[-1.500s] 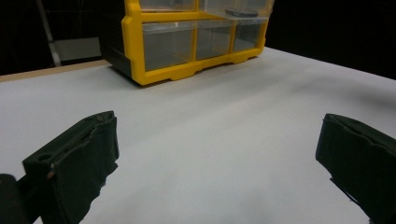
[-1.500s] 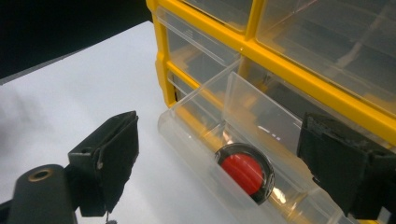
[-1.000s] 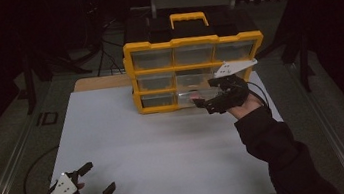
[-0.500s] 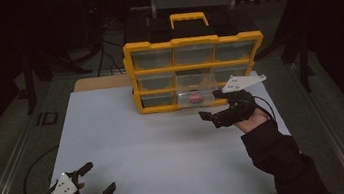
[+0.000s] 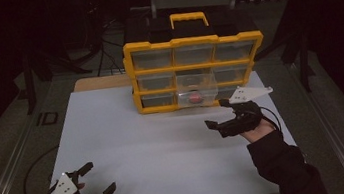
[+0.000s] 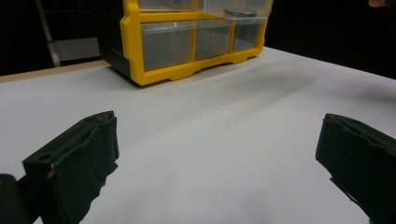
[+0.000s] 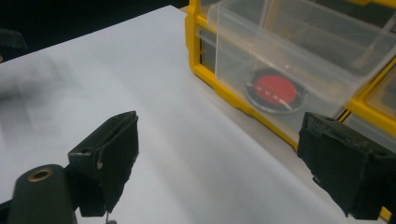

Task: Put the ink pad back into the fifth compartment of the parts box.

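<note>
- I see the middle drawer (image 5: 197,87) pulled out of the yellow organiser (image 5: 196,71), a red disc (image 7: 276,90) inside.
- My right gripper (image 5: 223,114) and left gripper (image 5: 97,179) both gape, holding nothing; I judge retrieval or closing remains.

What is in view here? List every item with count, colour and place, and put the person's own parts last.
Drawer organiser: 1, yellow frame with clear drawers and a yellow handle on top, at the far edge of the table.
Open drawer: 1, clear, middle column of the organiser, pulled out toward the person.
Round disc: 1, red with a dark rim, lying inside the open drawer.
Table: 1, white top, centre of the high view.
Left gripper: 1, black with a grey plate, near left corner of the table, jaws open, holding nothing.
Right gripper: 1, black with a grey plate, just in front of the open drawer, jaws open, holding nothing.
Sleeve: 1, dark, on the person's right arm.
</note>
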A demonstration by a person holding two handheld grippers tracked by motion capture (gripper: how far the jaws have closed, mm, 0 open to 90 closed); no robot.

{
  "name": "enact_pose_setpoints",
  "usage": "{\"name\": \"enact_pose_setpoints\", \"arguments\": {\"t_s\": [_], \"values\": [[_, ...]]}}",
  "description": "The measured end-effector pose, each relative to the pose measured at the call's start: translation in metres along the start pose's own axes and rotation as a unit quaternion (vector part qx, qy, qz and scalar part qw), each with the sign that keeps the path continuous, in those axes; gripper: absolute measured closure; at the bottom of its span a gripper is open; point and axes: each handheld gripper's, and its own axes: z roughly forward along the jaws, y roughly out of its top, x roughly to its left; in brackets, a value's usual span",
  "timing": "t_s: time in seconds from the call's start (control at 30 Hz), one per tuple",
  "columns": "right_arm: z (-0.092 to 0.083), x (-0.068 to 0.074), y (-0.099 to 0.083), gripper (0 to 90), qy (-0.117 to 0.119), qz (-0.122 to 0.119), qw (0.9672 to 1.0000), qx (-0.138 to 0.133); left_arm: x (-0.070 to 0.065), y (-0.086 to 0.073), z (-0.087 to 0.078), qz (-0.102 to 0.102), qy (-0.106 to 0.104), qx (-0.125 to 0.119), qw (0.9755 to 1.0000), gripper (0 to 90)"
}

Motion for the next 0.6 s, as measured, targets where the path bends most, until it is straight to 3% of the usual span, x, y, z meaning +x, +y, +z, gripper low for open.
{"name": "enact_pose_setpoints", "arguments": {"t_s": [0.37, 0.6], "values": [[0.002, -0.005, -0.037, 12.7, 0.013, 0.005, 0.9998, -0.011, 0.0, 0.0, 0.0, -0.001, 0.0, -0.002, 1.0, 0.4], [0.001, -0.008, -0.061, 12.7, 0.017, 0.021, 0.9995, -0.018, 0.0, 0.0, 0.0, 0.0, 0.0, -0.002, 1.0, 0.4]]}}
